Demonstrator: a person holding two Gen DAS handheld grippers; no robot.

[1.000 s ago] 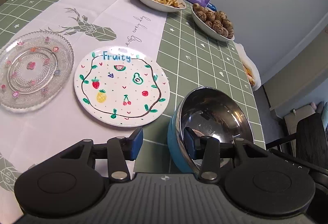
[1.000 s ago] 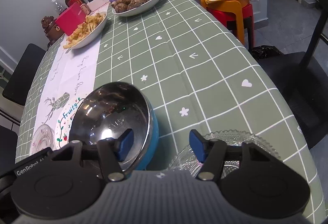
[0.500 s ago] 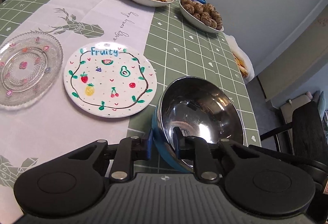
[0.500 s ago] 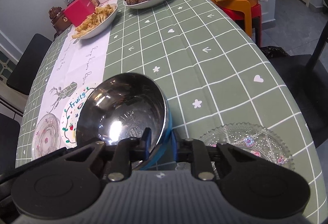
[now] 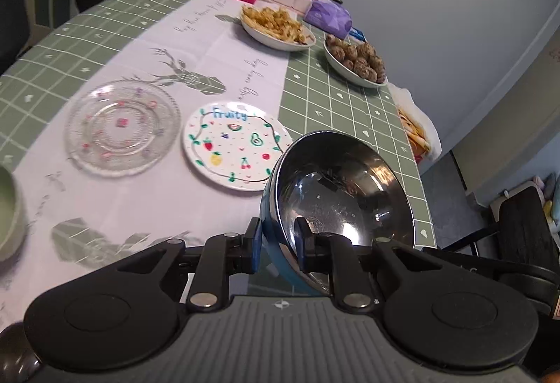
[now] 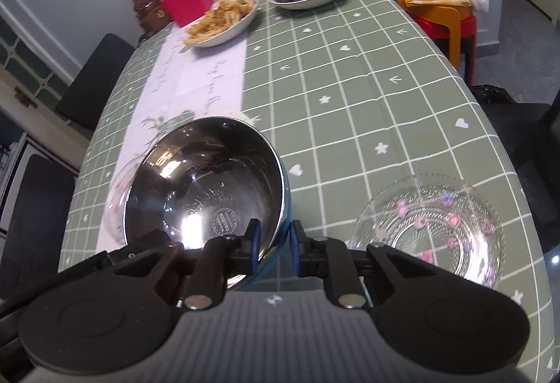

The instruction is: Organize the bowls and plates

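My left gripper (image 5: 278,241) and right gripper (image 6: 274,243) each clamp the rim of the steel bowl (image 5: 344,204), tilted above the table (image 6: 350,96). Beyond it lie the fruit-painted plate (image 5: 235,145) and a glass plate (image 5: 122,127).

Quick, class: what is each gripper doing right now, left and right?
Left gripper: shut on the rim of the steel bowl.
Right gripper: shut on the same bowl's rim, opposite side.

Dim, soft light; fisheye-bent edges, glare inside the steel bowl (image 6: 206,187).
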